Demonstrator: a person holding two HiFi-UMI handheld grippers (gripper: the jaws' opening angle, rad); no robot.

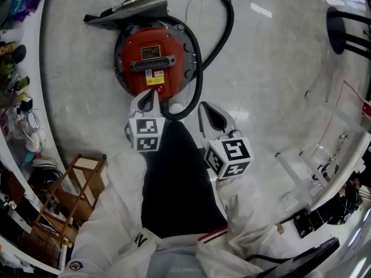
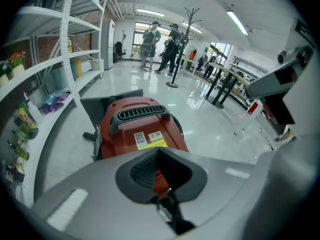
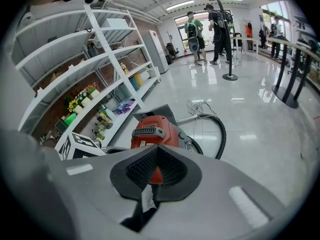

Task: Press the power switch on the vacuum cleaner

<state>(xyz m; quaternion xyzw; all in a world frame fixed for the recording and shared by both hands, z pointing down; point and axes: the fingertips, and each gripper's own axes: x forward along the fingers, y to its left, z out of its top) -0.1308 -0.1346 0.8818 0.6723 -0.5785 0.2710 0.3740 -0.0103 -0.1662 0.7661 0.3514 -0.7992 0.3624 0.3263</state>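
A round red vacuum cleaner with a grey carry handle stands on the shiny floor, its black hose looping round its right side. My left gripper is shut, its tips over the vacuum's near edge. In the left gripper view the red body fills the space just beyond my shut left gripper. A small white round part shows at the near rim. My right gripper is shut and empty, right of the hose. The vacuum lies further off beyond my right gripper.
White shelving with small goods runs along the left. A wooden rack stands near my left side. A floor nozzle lies behind the vacuum. Clear stands are at right. People and a coat stand are far off.
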